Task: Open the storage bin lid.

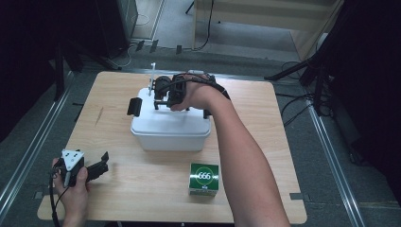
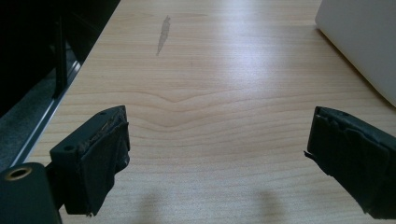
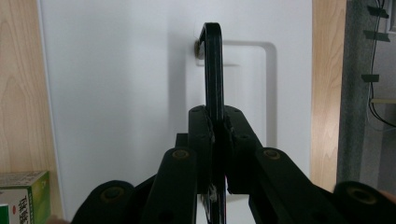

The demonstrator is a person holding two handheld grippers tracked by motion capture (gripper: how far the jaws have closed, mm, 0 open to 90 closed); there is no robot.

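White lidded bin (image 1: 170,127) sits at frame centre on the wooden table (image 1: 142,189). Right gripper (image 3: 215,128) is above its lid, jaws clamped tight on the black handle (image 3: 214,70). Left gripper (image 1: 94,168), lower left, jaws wide apart, nothing between. Green box (image 1: 204,178) near bottom centre.

High view overlooks the table (image 1: 156,189); gripper views sit close, sharing the white box (image 1: 170,127).

The table (image 1: 142,189) is pale wood-grain, smooth with a soft sheen. At its twelve o'clock, the white box (image 1: 170,130) looks like smooth matt plastic; its black handle (image 3: 213,70) is glossy. The green carton (image 1: 204,178) looks like printed cardboard.
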